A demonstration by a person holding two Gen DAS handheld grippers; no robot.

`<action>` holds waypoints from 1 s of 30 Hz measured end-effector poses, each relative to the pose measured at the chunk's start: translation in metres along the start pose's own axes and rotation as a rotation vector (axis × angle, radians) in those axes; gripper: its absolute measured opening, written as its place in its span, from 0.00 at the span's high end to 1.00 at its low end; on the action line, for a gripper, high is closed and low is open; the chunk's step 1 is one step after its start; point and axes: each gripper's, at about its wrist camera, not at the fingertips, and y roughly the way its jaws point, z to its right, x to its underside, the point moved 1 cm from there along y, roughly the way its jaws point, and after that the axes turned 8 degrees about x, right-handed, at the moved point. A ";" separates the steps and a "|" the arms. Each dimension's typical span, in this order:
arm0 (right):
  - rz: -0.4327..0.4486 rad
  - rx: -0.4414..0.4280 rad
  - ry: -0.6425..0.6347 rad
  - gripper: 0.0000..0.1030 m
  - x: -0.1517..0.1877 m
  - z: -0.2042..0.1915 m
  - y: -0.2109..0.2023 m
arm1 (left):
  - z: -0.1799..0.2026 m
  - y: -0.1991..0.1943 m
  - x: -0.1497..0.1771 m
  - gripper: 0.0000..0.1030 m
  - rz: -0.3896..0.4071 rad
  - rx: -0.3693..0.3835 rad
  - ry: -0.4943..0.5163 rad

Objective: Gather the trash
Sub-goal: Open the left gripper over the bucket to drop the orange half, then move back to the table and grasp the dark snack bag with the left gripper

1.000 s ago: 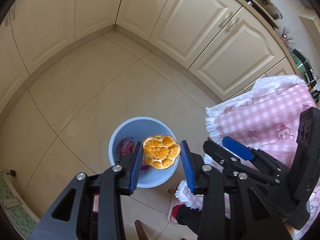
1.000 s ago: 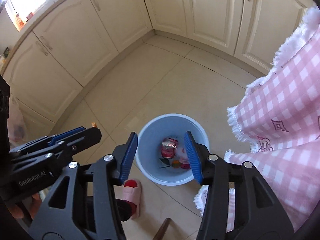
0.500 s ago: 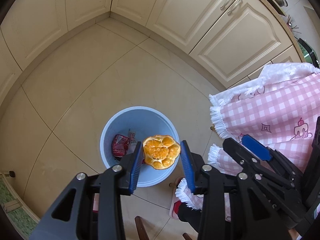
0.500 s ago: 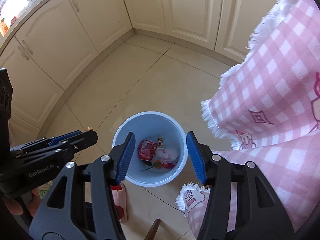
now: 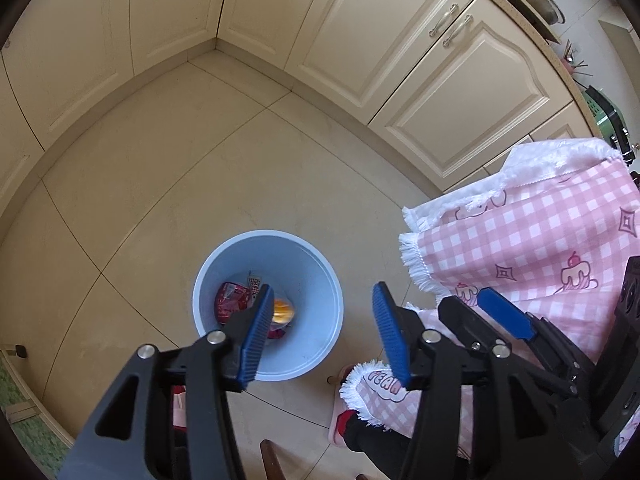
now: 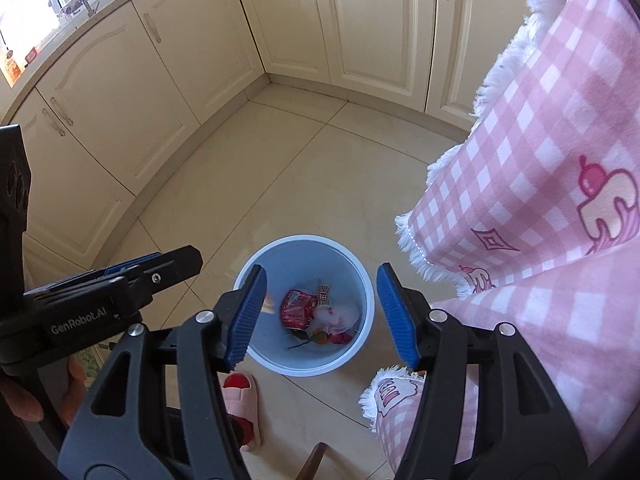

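The orange peel (image 5: 283, 309) is seen inside the blue bin (image 5: 320, 280), partly hidden behind the left finger pad of the left gripper (image 5: 324, 332); whether it already lies on the bottom or is in the air cannot be told. Such a peel is judged to be light, soft and a little slippery, so it would best be taken at its curled rim with a gentle squeeze.

The fingers of the left gripper are spread wide above the bin and nothing is held between them. The fingers of the right gripper (image 6: 322, 312) are also wide apart and empty, above the same bin.

In the bin, a red wrapper (image 6: 298, 308), a small patterned packet (image 6: 323, 295), a crumpled whitish piece (image 6: 340, 314) and a small orange fruit with a stem (image 6: 318, 335) are seen. The bin stands on the tiled floor (image 6: 280, 184), just beside the pink checked cloth (image 6: 540, 200).
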 end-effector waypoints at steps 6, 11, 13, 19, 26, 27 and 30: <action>0.009 -0.017 -0.011 0.44 0.003 -0.008 -0.018 | 0.004 -0.022 0.007 0.50 0.022 -0.006 0.002; 0.039 -0.050 -0.022 0.44 0.007 -0.015 -0.051 | 0.010 -0.059 0.019 0.50 0.073 -0.020 0.003; 0.056 -0.067 -0.026 0.44 0.009 -0.019 -0.067 | 0.014 -0.079 0.025 0.50 0.104 -0.029 0.012; 0.153 -0.119 -0.028 0.44 0.013 -0.022 -0.134 | 0.045 -0.148 0.036 0.50 0.231 -0.019 0.063; 0.377 -0.057 -0.005 0.41 0.028 0.012 -0.243 | 0.128 -0.218 0.058 0.46 0.364 0.076 0.224; 0.400 -0.033 0.004 0.40 0.032 0.022 -0.256 | 0.138 -0.221 0.060 0.45 0.366 0.089 0.242; 0.449 0.046 0.041 0.38 0.046 0.058 -0.284 | 0.185 -0.221 0.071 0.44 0.347 0.152 0.328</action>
